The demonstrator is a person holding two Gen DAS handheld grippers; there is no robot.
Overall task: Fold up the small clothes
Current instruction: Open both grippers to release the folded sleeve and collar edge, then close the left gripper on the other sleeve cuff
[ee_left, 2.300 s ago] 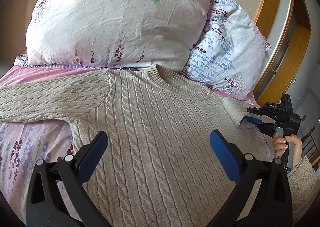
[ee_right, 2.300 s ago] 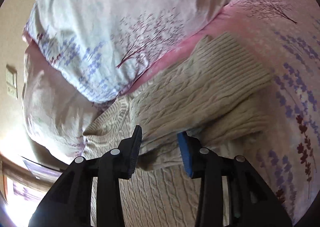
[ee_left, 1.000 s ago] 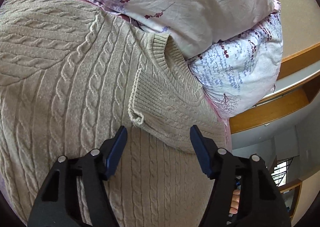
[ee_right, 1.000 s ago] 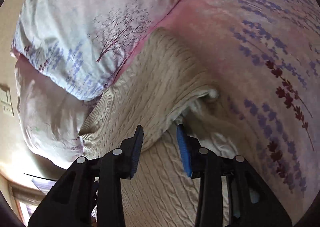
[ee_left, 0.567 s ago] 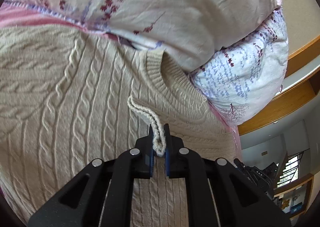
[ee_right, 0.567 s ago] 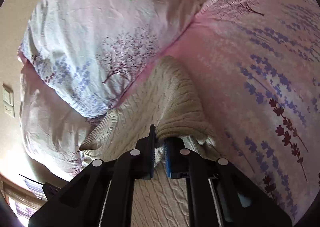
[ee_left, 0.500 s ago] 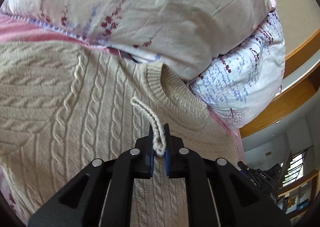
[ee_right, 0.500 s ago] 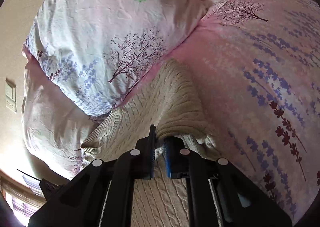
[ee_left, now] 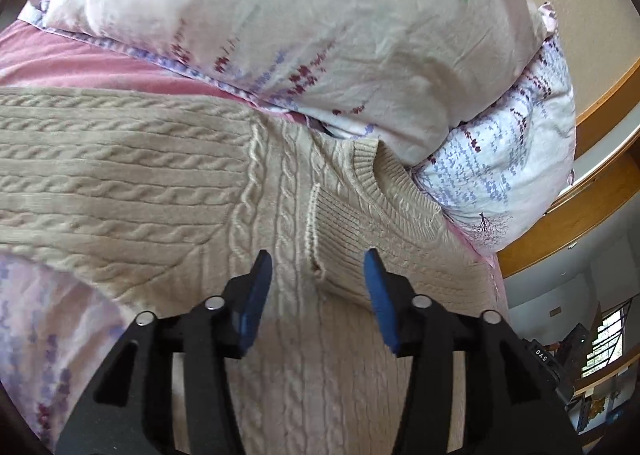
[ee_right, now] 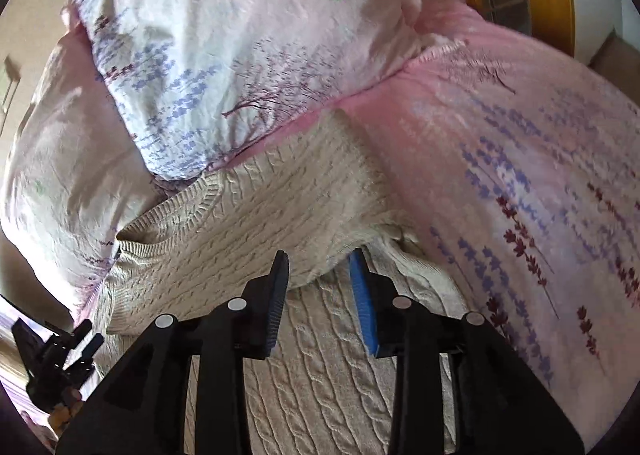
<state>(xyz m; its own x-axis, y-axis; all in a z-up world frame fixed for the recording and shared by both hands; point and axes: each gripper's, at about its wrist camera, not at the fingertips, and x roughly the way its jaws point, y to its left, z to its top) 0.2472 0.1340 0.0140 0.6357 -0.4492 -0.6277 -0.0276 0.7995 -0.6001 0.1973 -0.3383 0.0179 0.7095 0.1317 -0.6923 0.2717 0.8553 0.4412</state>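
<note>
The beige cable-knit sweater (ee_left: 152,183) lies flat on the pink floral bedspread (ee_right: 520,159), its collar at the far edge against two floral pillows (ee_left: 320,35); bare bedspread stays free to the right. One sleeve (ee_left: 360,231) lies folded across the chest. Left tool (ee_left: 318,287) and right tool (ee_right: 320,287) have just been opening; both stand spread, pinching nothing, poised above the folded sleeve.

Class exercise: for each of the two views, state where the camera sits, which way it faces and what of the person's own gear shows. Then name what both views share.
Left wrist: on the left gripper, facing down over the sweater's folded sleeve toward the pillows; its jaws just opened.
Right wrist: on the right gripper, facing down at the fold; its jaws just opened, and the left gripper shows at lower left.
Shared: sweater, pillows, pink bedcover.
</note>
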